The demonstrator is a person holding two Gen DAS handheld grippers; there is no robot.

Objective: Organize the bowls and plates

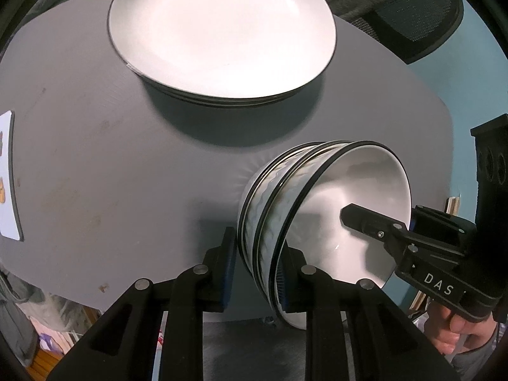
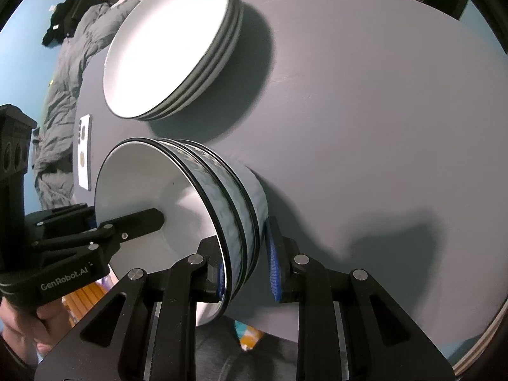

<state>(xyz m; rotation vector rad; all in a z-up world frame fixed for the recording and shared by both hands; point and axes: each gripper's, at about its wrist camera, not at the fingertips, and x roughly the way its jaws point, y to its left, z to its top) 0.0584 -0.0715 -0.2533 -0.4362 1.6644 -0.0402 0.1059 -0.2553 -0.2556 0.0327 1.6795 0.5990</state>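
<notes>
Three nested bowls (image 1: 285, 209) are hanging tipped on their side near the front edge of the grey table (image 1: 95, 165) in the left wrist view, open mouth turning toward the right. The left gripper (image 1: 258, 270) is clamping the rims of the stack, one blue-padded finger outside against the patterned wall and the other inside the mouth. From the right, the right gripper (image 1: 374, 222) is reaching in, one black finger lying inside the top bowl; its second finger is hidden, so I cannot tell from here how its jaws are standing. Farther back, a stack of white plates (image 1: 222, 31) is sitting flat on the table, well apart from the bowls.

Turning to the right wrist view, the bowls (image 2: 228, 206) are showing their mouth to the left. The right gripper (image 2: 246, 270) is pinching the rims, one finger inside, one outside. The left gripper (image 2: 133, 222) is coming in from the left, a finger inside the bowl. The plates (image 2: 168, 47) are resting beyond, and a white card (image 2: 84, 152) is lying on the table (image 2: 381, 127) near its left edge.
</notes>
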